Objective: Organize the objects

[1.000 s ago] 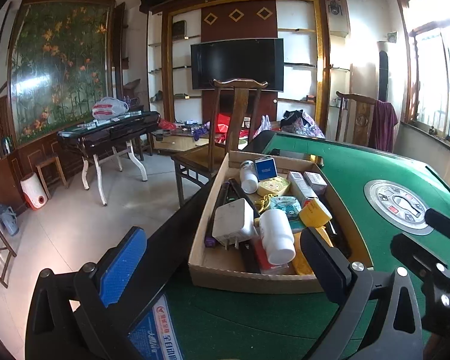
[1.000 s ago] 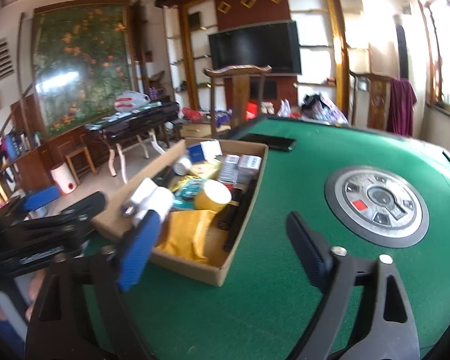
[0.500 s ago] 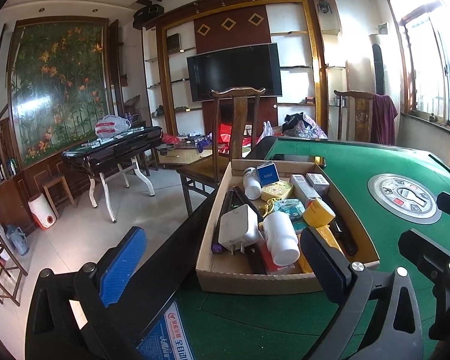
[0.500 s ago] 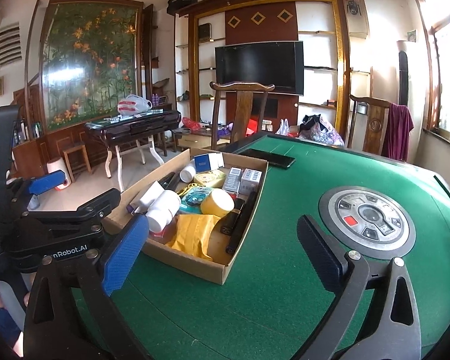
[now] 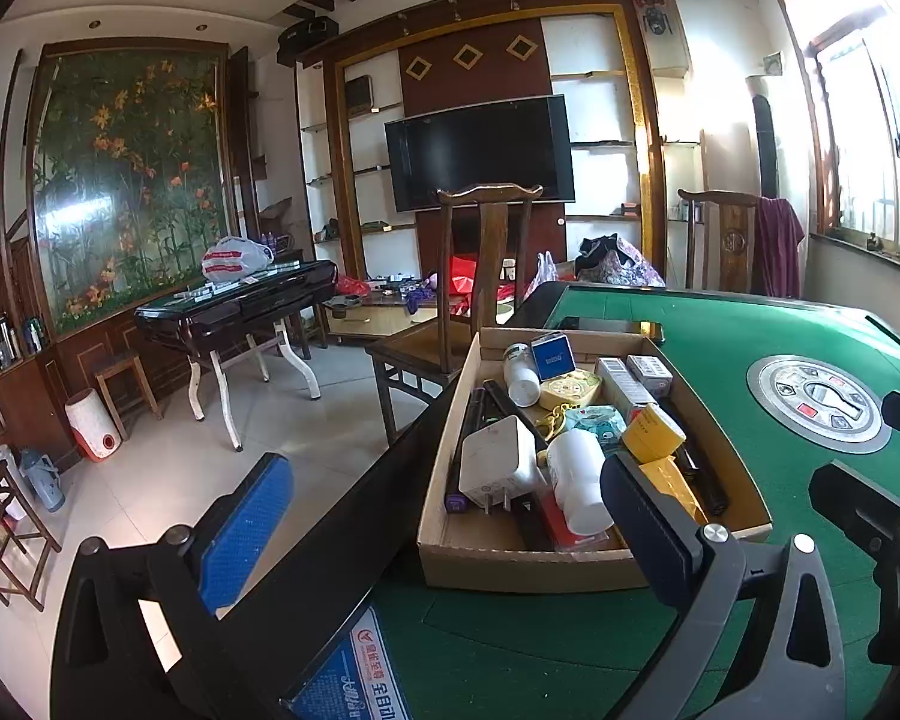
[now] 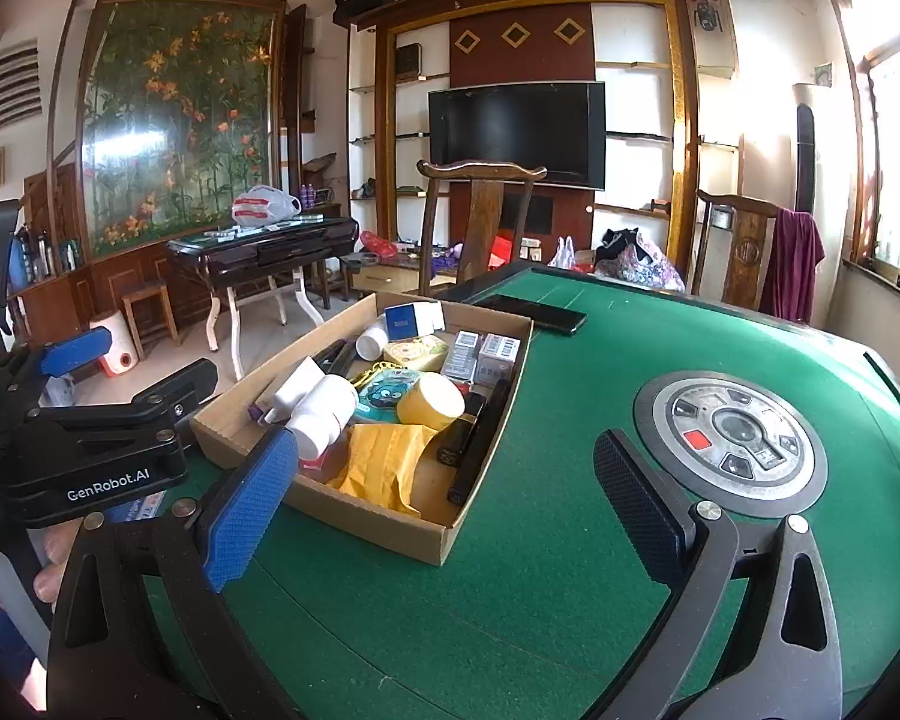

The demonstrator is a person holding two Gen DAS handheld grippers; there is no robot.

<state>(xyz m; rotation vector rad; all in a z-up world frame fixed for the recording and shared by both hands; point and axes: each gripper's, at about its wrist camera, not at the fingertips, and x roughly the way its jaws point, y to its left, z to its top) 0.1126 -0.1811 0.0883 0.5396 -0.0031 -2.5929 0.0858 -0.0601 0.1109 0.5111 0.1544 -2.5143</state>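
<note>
An open cardboard box lies on the green felt table. It holds several small items: a white bottle, a white charger, a yellow roll, a yellow envelope, a black remote and small cartons. My left gripper hangs open just short of the box's near wall, over the table's left edge. My right gripper is open wide to the right of the box's near corner. Neither holds anything.
A black phone lies beyond the box. A round control panel is set in the table's middle. A wooden chair stands behind the box. The table's dark rim drops to tiled floor on the left. A hand holds the left gripper.
The right gripper's jaws have spread a little wider. Both views have levelled and tipped up slightly. Nothing in the box has moved.
</note>
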